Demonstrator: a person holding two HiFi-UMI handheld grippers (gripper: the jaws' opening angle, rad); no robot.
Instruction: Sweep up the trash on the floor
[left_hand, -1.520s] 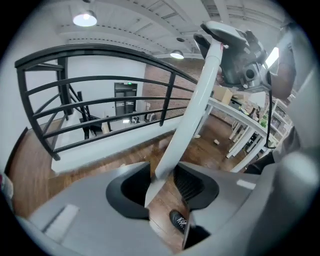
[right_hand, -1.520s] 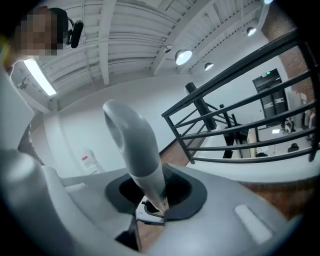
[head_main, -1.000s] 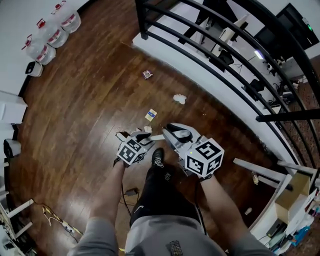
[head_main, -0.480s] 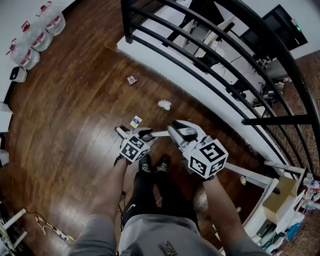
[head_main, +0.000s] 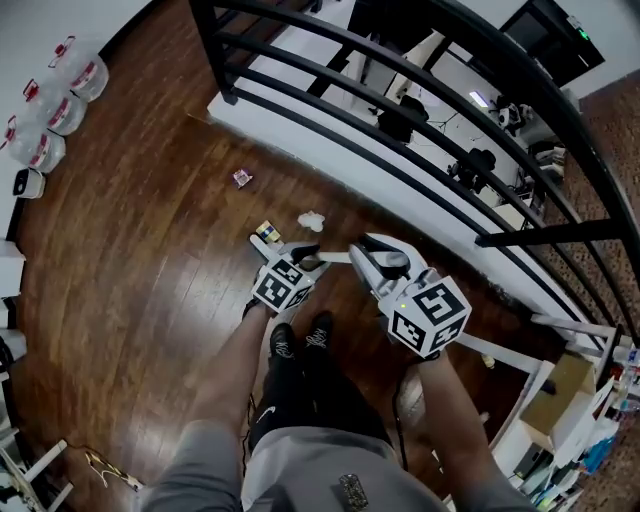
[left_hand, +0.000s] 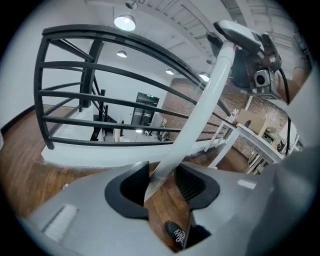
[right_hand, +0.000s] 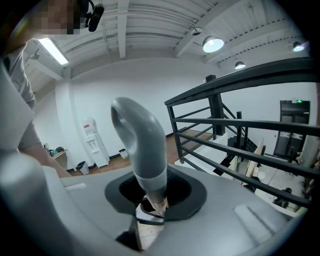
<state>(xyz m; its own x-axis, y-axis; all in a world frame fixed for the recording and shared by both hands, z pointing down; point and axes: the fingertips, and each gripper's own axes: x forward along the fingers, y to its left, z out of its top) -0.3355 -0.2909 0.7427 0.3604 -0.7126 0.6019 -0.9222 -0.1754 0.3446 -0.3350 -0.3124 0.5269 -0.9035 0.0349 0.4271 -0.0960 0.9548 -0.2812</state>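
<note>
Both grippers hold one broom. My left gripper (head_main: 290, 255) (left_hand: 162, 187) has the broom's white pole (left_hand: 200, 110) (head_main: 328, 258) between its pads, and its jaws are easing open. My right gripper (head_main: 375, 262) (right_hand: 155, 192) is shut on the grey curved handle (right_hand: 142, 145) (left_hand: 235, 31) at the pole's top. Trash lies on the wood floor ahead: a white crumpled paper (head_main: 311, 221), a yellow card (head_main: 264, 231) right by the left fingertips, and a small pink wrapper (head_main: 241, 178) farther off. The broom's head is hidden.
A black railing (head_main: 400, 130) on a white ledge (head_main: 330, 165) runs diagonally just beyond the trash. Water jugs (head_main: 60, 100) stand along the wall at upper left. The person's black shoes (head_main: 285, 345) are under the grippers. A white table frame (head_main: 530, 350) is at right.
The person has stepped toward the railing with both grippers and the broom. The trash now lies much closer, just in front of the left gripper.
</note>
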